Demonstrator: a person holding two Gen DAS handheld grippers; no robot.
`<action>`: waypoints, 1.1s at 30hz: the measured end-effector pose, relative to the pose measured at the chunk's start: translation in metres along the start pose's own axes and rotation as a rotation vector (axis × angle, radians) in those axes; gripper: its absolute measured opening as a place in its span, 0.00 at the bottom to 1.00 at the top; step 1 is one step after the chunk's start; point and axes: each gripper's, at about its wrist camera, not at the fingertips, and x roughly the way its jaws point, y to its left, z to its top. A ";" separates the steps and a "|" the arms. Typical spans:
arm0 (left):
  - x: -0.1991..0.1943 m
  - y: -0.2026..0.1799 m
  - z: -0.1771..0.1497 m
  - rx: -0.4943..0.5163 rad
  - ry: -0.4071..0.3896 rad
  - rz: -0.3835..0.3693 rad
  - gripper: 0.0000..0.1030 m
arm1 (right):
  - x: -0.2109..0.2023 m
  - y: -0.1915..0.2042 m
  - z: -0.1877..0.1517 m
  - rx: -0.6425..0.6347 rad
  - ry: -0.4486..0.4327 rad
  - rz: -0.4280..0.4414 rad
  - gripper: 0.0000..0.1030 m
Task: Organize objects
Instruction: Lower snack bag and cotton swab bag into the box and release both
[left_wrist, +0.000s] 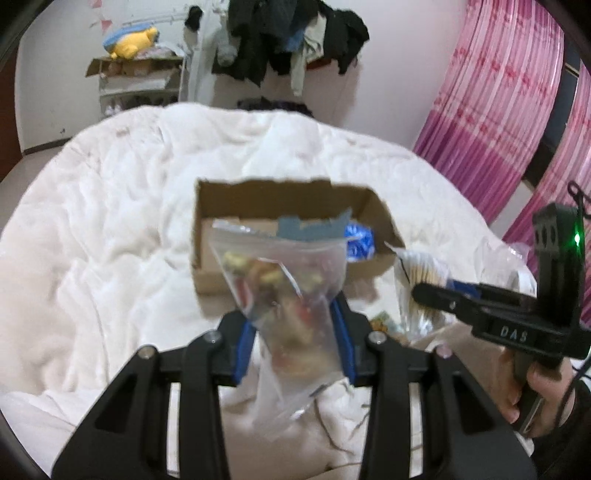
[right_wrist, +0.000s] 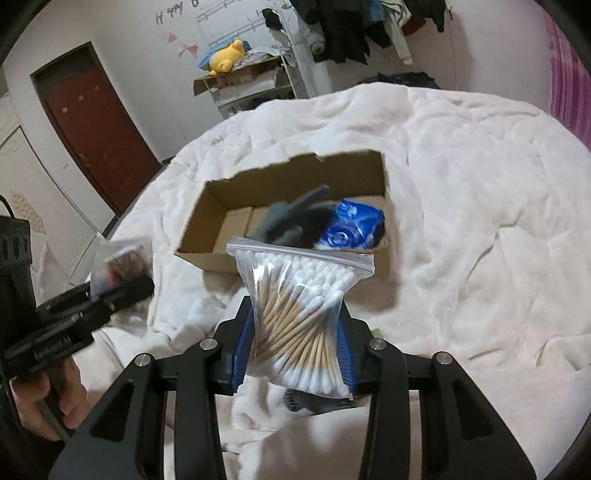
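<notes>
Cotton swabs in a zip bag (right_wrist: 301, 317) sit clamped between the right gripper (right_wrist: 295, 354)'s blue fingers (right_wrist: 242, 354), dead center of the frame, just in front of the cardboard box (right_wrist: 207, 236) on the white blanket (right_wrist: 480, 258). Left gripper (left_wrist: 293, 343) is squeezed on a blurry bag of small stuff (left_wrist: 284, 280) mid-frame too, box (left_wrist: 207, 221) right behind it.

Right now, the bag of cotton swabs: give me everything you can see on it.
The bag of cotton swabs is a clear zip-top plastic pouch, seal shut at the top, packed with wooden-stick swabs with white tips, fanned crosswise. The right gripper pinches it at mid-height between its blue pads, so it flares above and below. It is held upright above the white blanket, just in front of the open cardboard box, not inside it.
</notes>
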 end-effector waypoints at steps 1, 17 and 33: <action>-0.005 0.002 0.003 0.000 -0.011 0.011 0.38 | -0.004 0.006 0.003 -0.010 -0.009 0.005 0.40; 0.049 0.038 0.046 -0.004 -0.011 0.071 0.38 | 0.012 0.067 0.077 -0.152 -0.080 0.030 0.40; 0.133 0.065 0.057 -0.049 0.119 0.069 0.42 | 0.110 0.034 0.095 -0.086 0.045 -0.010 0.41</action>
